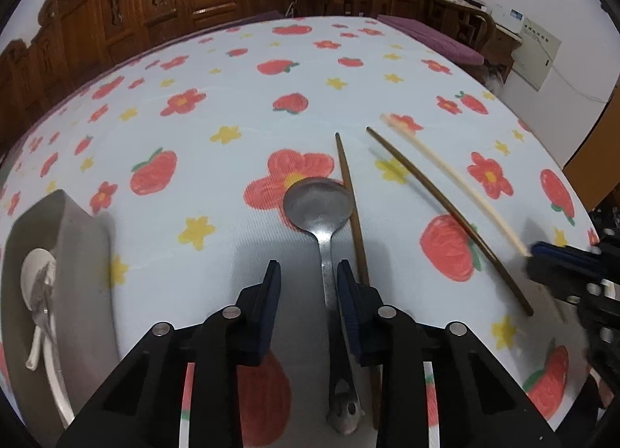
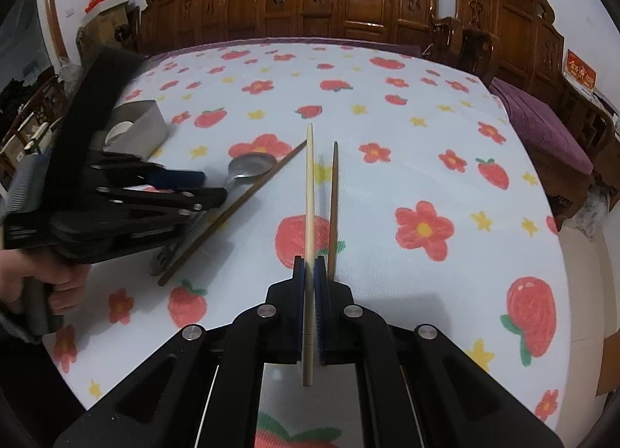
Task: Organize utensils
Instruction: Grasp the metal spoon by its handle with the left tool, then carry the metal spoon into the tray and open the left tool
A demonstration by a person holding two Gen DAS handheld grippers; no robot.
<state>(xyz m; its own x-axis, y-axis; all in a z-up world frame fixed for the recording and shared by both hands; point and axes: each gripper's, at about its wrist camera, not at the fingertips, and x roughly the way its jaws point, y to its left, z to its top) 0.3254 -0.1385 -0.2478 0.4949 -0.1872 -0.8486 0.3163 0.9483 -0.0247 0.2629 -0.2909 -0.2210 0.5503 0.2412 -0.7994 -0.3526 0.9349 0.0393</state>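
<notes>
A metal spoon [image 1: 317, 204] lies on the flowered tablecloth, its handle running between the fingers of my open left gripper [image 1: 308, 273]. A dark brown chopstick [image 1: 350, 196] lies just right of the spoon; a second dark chopstick [image 1: 445, 211] lies further right. My right gripper [image 2: 309, 266] is shut on a pale cream chopstick [image 2: 309, 192] and holds it above the cloth. The pale chopstick also shows in the left wrist view [image 1: 457, 180], blurred. The second dark chopstick [image 2: 332, 207] lies beside it on the cloth. The spoon [image 2: 252, 167] and first dark chopstick [image 2: 232, 215] lie to the left.
A grey metal tray [image 1: 83, 238] at the left holds a white ceramic spoon [image 1: 37, 281] and other cutlery; it also shows in the right wrist view [image 2: 143, 126]. Carved wooden furniture [image 2: 348, 2] stands behind the table. The table edge is close on the right.
</notes>
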